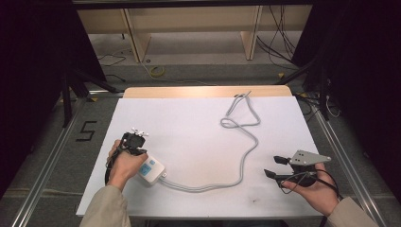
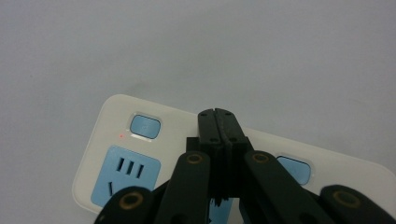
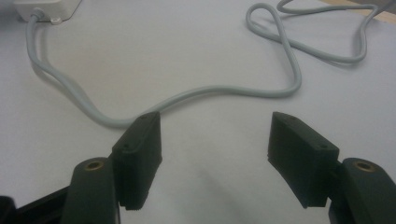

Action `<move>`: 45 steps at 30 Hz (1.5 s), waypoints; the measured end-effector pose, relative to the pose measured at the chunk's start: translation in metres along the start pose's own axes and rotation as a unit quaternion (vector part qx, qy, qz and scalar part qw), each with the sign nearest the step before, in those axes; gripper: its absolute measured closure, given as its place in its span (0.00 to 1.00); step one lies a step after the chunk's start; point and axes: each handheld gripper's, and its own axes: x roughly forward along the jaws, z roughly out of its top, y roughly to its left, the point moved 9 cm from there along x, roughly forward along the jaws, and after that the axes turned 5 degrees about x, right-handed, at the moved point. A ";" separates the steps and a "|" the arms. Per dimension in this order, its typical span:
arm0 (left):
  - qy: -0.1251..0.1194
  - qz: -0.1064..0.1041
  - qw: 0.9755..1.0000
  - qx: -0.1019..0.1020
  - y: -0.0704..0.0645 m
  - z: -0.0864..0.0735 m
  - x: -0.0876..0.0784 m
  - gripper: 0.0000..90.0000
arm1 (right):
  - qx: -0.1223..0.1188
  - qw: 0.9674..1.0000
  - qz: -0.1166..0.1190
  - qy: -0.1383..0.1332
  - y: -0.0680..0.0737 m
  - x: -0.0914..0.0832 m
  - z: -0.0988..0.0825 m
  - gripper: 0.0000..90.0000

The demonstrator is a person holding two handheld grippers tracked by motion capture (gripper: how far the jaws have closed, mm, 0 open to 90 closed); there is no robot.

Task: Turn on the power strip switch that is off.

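The left gripper (image 2: 219,122), jaws pressed together, hovers over a white power strip with blue sockets (image 2: 125,175) on the white table (image 1: 189,137). The right gripper (image 3: 215,135) is spread wide near the strip's grey cord (image 3: 205,93).

White power strip (image 2: 107,121), light-blue sockets; grey cable (image 1: 246,156); white tabletop (image 1: 189,118); black grippers.

A power strip (image 1: 152,170) lies on the table (image 1: 189,127) near its front left, under the left gripper (image 1: 134,141). Its cable (image 1: 246,156) winds rightward and back. The right gripper (image 1: 279,166) sits front right.
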 end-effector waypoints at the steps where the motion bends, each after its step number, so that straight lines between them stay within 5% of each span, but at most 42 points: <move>1: 0.000 0.000 1.000 0.000 0.000 0.000 0.000 1.00 | -0.001 1.000 0.000 0.000 0.000 0.000 0.000 0.39; 30: -0.029 0.009 1.000 -0.007 0.008 -0.001 -0.007 1.00 | -0.001 1.000 -0.001 -0.003 -0.001 -0.001 0.000 0.39; 42: -0.082 0.003 0.997 -0.008 0.012 0.000 -0.017 0.88 | -0.001 1.000 0.000 -0.002 -0.001 -0.001 0.000 0.39; 45: -0.109 -0.023 0.994 0.006 0.007 0.002 -0.019 0.78 | -0.001 1.000 -0.001 -0.002 -0.001 -0.001 0.000 0.39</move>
